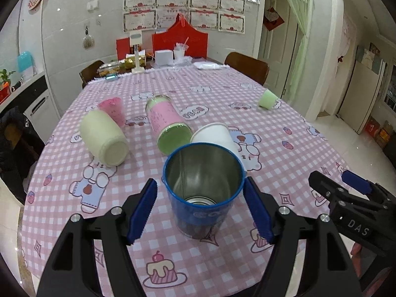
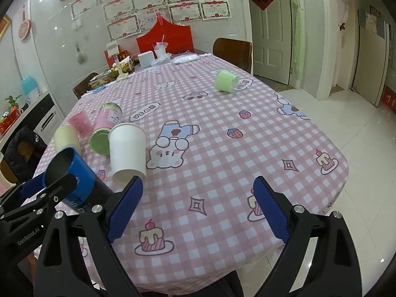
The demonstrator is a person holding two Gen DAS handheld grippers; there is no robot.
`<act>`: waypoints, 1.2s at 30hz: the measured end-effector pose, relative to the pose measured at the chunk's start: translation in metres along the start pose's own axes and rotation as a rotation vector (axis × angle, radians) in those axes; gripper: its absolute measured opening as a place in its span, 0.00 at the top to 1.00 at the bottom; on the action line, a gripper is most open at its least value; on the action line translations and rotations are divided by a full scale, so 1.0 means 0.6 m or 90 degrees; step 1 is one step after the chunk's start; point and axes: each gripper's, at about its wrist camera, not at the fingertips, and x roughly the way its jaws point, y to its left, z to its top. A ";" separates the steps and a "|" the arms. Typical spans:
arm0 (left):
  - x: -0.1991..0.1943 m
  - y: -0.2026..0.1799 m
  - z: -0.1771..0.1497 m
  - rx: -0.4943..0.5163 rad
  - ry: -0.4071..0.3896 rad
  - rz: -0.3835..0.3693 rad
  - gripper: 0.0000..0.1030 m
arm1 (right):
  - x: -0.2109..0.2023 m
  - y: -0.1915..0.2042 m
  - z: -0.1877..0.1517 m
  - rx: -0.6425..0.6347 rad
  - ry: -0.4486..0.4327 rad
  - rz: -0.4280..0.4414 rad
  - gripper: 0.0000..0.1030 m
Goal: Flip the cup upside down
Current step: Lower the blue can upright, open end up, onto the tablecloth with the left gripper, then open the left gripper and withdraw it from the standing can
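Note:
A blue metal cup [image 1: 203,188] stands mouth up on the pink checked tablecloth, its shiny inside showing. My left gripper [image 1: 201,206] is open with its blue pads on either side of the cup; the right pad is close to the rim and the left pad stands apart. The cup also shows at the left of the right wrist view [image 2: 74,175], with the left gripper's fingers around it. My right gripper [image 2: 198,208] is open and empty above the table's near right part; it shows in the left wrist view [image 1: 346,188] at the right.
A white paper cup [image 1: 217,136], a pink and green tumbler [image 1: 167,123], a cream cup [image 1: 104,138] and a pink cup [image 1: 112,110] lie on their sides behind the blue cup. A light green cup [image 2: 226,81] lies far right. Clutter and chairs at the far end.

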 end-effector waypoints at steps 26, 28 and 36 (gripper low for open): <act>-0.206 0.047 -0.066 -0.023 -0.125 0.024 0.31 | -0.189 0.085 -0.063 -0.068 -0.114 0.048 0.12; -0.226 0.051 -0.072 -0.020 -0.138 0.035 0.31 | -0.203 0.093 -0.068 -0.075 -0.125 0.051 0.10; -0.280 0.049 -0.091 -0.008 -0.179 0.037 0.31 | -0.244 0.117 -0.089 -0.099 -0.156 0.054 0.08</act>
